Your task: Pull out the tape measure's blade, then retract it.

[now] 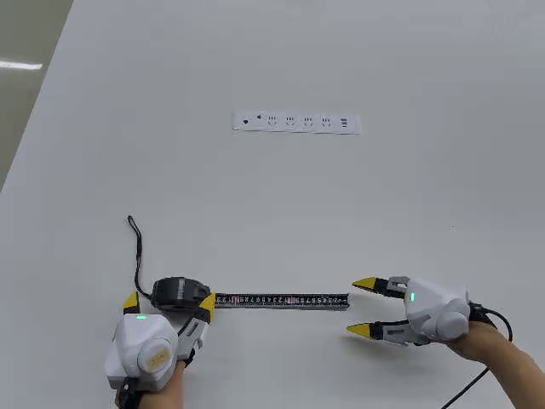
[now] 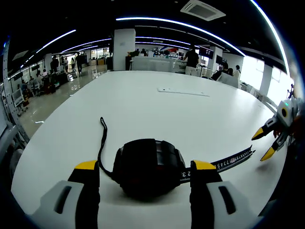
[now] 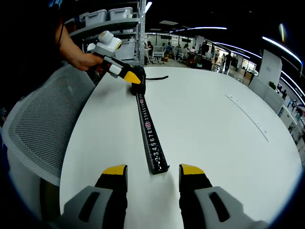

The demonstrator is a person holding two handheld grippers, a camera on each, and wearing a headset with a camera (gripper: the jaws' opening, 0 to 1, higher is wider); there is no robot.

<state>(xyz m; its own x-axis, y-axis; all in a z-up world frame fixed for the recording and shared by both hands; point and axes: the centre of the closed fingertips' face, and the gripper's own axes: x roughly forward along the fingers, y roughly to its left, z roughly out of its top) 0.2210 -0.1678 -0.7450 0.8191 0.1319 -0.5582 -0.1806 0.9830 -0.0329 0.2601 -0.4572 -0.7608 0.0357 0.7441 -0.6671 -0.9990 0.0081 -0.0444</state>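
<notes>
1. The tape measure lies on the white table (image 1: 383, 196) near its front edge. Its black case (image 1: 177, 291) is to the left, and the blade (image 1: 281, 301) is drawn out flat to the right.
2. The left gripper (image 1: 169, 302) stands over the case with its jaws spread, one yellow tip on each side of it.
3. In the left gripper view the case sits between the two jaws, a little ahead of the tips. The left jaw stands apart from it, with bare table and the strap in the gap. The right jaw is just beside the slot where the blade leaves the case. I cannot tell whether that jaw touches the case or the blade.
4. The black strap (image 1: 136, 256) runs from the case's left side up and away across the table, ending in a small loop.
5. The right gripper (image 1: 364, 306) is well to the right and points left toward the case. Its jaws are released and hold nothing.
6. The blade's free end lies at the mouth of the right jaws. In the right gripper view it is about level with the yellow tips and roughly centred between them, with table showing on both sides, so neither jaw touches it.
7. In the head view that end stops just short of the right tips.
8. The blade lies straight, numbered face up, from one gripper to the other.
9. A white power strip (image 1: 296, 123) lies farther back on the table, well apart from the tape measure.
</notes>
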